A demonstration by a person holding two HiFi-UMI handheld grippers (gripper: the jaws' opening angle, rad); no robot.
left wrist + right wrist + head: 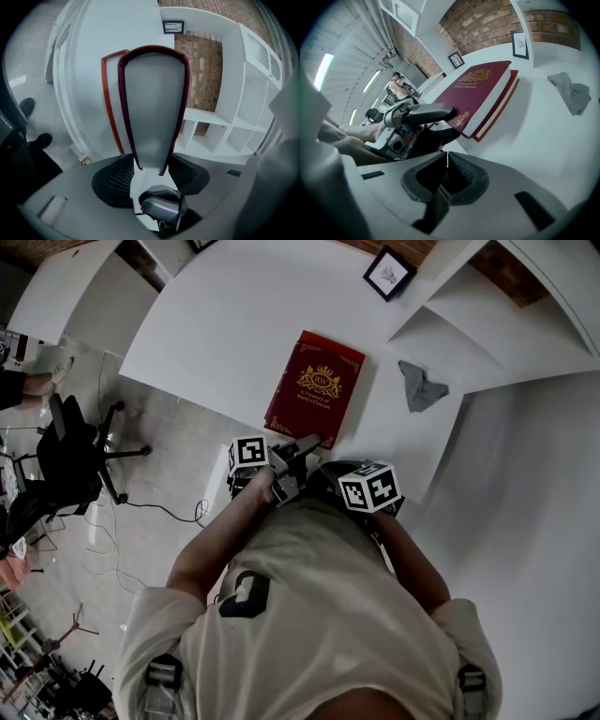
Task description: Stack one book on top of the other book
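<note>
**Q:** Where do the two books lie?

**A:** The maroon book (317, 385) lies on top of the red book (499, 115). Both are near the middle of the white table (216, 324), and the red edge shows along the right side.

**Q:** And the grippers?

**A:** The left gripper (150, 166) is clamped on the maroon book's near edge, one jaw on each cover. The right gripper (447, 161) hangs just right of it, jaws together and holding nothing.

**Q:** Other items?

**A:** A grey cloth (422, 388) lies to the right of the books. A framed picture (388, 273) is at the far side.
</note>
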